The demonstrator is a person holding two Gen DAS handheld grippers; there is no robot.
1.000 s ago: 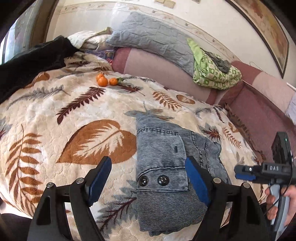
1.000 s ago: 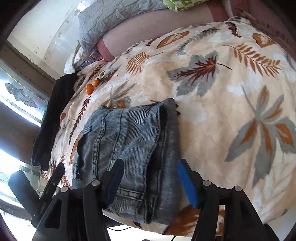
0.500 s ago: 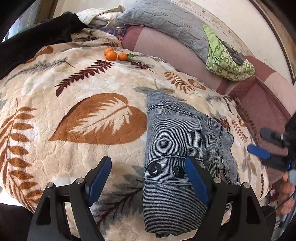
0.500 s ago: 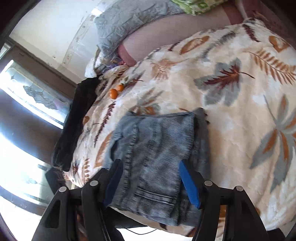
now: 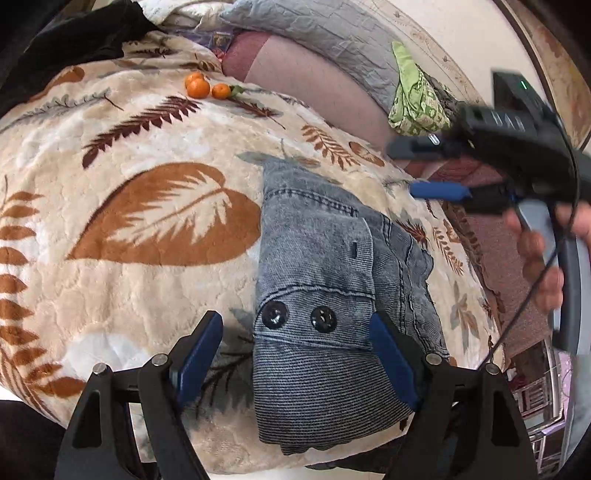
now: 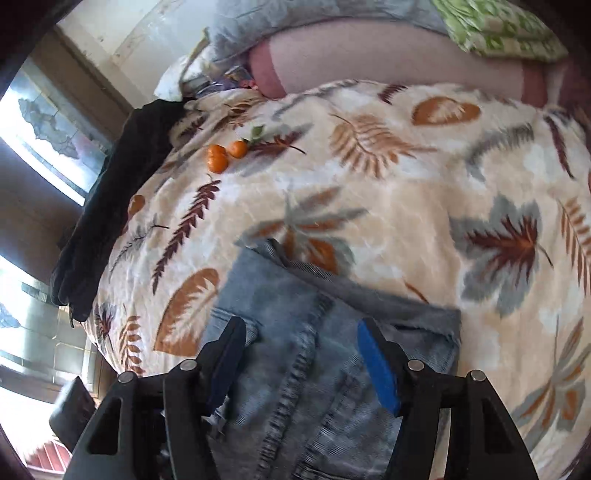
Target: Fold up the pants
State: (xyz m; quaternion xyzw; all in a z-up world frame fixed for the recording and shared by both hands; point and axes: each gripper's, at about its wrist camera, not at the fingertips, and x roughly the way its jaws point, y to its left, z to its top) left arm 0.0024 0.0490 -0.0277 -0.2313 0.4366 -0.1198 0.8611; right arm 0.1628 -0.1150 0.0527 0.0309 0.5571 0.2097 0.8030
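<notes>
The blue-grey jeans (image 5: 325, 258) lie folded into a compact stack on the leaf-print blanket (image 5: 129, 295), two black buttons facing me. My left gripper (image 5: 295, 325) hovers open just above the stack's near end, its blue pads (image 5: 199, 350) on either side of the button band without touching it. In the left wrist view my right gripper (image 5: 417, 170) hangs open in the air past the stack's far right corner, held by a hand (image 5: 543, 266). Seen from the right wrist, the right gripper (image 6: 300, 326) stands open above the jeans (image 6: 295, 387), nothing between its pads.
Three tangerines (image 5: 203, 88) lie on the blanket at the far side. A black garment (image 5: 55, 48) drapes the far left edge. Grey quilted bedding (image 5: 314, 33) and a green patterned cloth (image 5: 417, 103) sit on the pink bolster behind. The bed's edge drops off just below the jeans.
The right gripper has lifted off the jeans' right edge and swung up and across, now blurred at the upper right of the left wrist view. The left gripper tilted a little, staying in place.
</notes>
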